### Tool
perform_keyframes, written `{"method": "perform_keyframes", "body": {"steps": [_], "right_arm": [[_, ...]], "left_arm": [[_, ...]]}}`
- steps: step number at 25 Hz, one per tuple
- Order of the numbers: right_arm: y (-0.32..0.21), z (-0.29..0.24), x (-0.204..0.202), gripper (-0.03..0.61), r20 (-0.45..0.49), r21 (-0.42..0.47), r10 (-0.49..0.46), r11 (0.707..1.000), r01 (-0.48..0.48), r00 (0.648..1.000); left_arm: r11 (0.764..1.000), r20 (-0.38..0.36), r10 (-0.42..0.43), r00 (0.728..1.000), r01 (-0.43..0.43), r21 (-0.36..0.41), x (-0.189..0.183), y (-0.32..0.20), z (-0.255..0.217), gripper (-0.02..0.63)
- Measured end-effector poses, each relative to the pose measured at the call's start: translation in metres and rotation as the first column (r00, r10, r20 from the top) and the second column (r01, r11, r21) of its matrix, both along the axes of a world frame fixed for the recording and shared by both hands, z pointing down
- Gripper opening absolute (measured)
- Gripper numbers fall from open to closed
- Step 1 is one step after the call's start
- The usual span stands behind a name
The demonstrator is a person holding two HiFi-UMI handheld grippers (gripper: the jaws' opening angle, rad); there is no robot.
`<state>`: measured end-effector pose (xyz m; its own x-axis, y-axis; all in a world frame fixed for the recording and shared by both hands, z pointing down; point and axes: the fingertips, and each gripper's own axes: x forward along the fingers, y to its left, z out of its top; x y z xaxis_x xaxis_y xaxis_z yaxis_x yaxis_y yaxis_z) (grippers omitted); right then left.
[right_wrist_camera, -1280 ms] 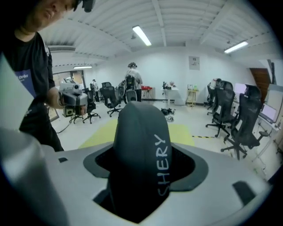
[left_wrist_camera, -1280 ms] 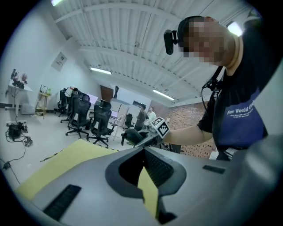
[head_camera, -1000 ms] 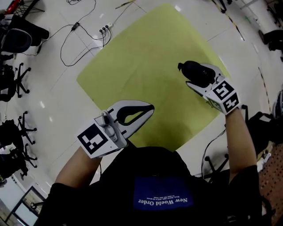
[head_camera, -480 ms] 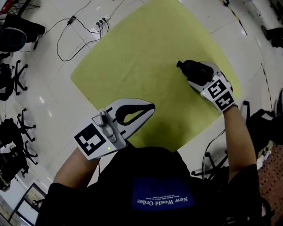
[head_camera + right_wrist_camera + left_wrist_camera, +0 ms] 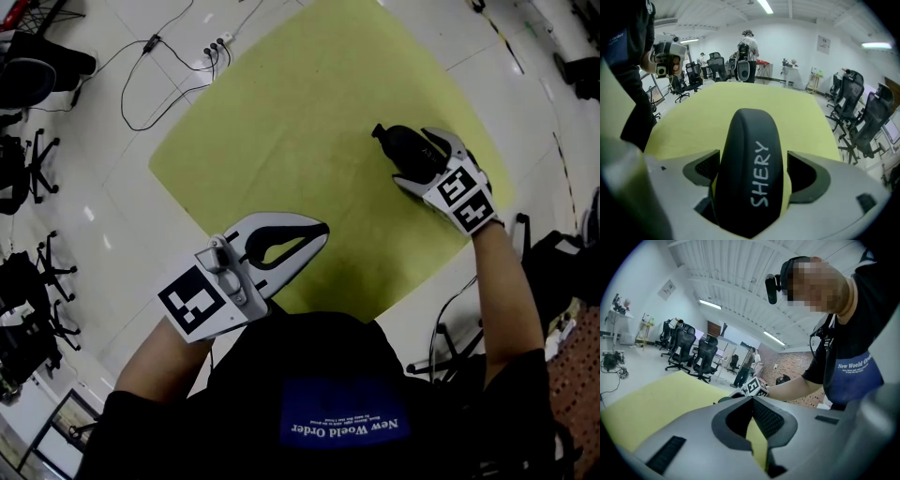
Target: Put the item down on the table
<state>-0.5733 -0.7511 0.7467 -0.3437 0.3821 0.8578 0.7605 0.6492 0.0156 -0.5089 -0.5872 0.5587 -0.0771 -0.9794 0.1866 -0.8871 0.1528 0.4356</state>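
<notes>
Right gripper (image 5: 419,161) is angled down at the yellow-green table (image 5: 300,141) with the black item (image 5: 750,178) sitting between its jaws - the one with "SHERY" written on it. The jaws have just been opening and now stand wide, with a gap showing between the item and the pads (image 5: 806,174) on both sides, so nothing's squeezing it. The item rests on the table near the right edge. Left gripper (image 5: 322,230) hovers near the front edge - jaws closed tip to tip, nothing in them.

Bright, even lighting, soft shadows, fisheye-warped edges.
</notes>
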Motion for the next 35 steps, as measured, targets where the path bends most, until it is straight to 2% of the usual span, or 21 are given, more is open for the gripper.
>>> {"method": "perform_keyframes", "body": {"steps": [5,8,11,16,17,19,20,23,26,29,30,35], "right_arm": [[0.001,-0.031,-0.006,0.440,0.061,-0.062,0.037,0.998,-0.033,0.997],[0.009,-0.073,-0.006,0.440,0.104,-0.164,0.107,0.982,-0.089,0.989],[0.017,-0.129,-0.002,0.440,0.158,-0.286,0.178,0.950,-0.127,0.971],[0.022,-0.241,-0.002,0.437,0.283,-0.471,0.259,0.876,-0.101,0.923],[0.024,-0.261,0.003,0.418,0.302,-0.501,0.274,0.860,-0.093,0.913],[0.024,-0.304,0.014,0.299,0.345,-0.560,0.318,0.825,-0.078,0.883],[0.024,-0.325,0.020,0.259,0.365,-0.589,0.341,0.805,-0.069,0.866],[0.028,-0.380,0.041,0.170,0.413,-0.660,0.387,0.751,-0.022,0.824],[0.035,-0.406,0.066,0.093,0.429,-0.704,0.404,0.710,0.018,0.808],[0.040,-0.408,0.092,0.010,0.415,-0.724,0.421,0.690,0.012,0.806],[0.042,-0.407,0.098,-0.009,0.409,-0.730,0.425,0.683,0.010,0.808],[0.050,-0.396,0.127,-0.009,0.366,-0.765,0.436,0.644,-0.001,0.822]], "left_arm": [[1.000,0.011,-0.020,1.000,0.020,0.009,0.001,0.006,-0.008,-0.006],[0.999,0.013,-0.041,0.999,0.041,0.023,0.003,0.014,-0.022,-0.006],[0.996,0.031,-0.070,0.997,0.068,0.049,0.001,0.025,-0.045,-0.006],[0.989,0.135,-0.111,0.985,0.096,0.117,-0.010,0.033,-0.092,-0.006],[0.987,0.142,-0.122,0.982,0.105,0.122,-0.010,0.036,-0.102,-0.006],[0.983,0.146,-0.146,0.978,0.127,0.131,-0.009,0.044,-0.121,-0.006],[0.981,0.148,-0.158,0.976,0.138,0.136,-0.009,0.048,-0.131,-0.006],[0.974,0.180,-0.185,0.966,0.157,0.161,-0.007,0.059,-0.162,-0.006],[0.973,0.210,-0.189,0.959,0.155,0.169,0.003,0.067,-0.181,-0.006],[0.973,0.217,-0.189,0.958,0.153,0.173,0.018,0.072,-0.192,-0.006],[0.972,0.214,-0.191,0.958,0.154,0.175,0.021,0.072,-0.195,-0.006],[0.972,0.193,-0.186,0.963,0.151,0.182,0.036,0.069,-0.197,-0.006]]}}
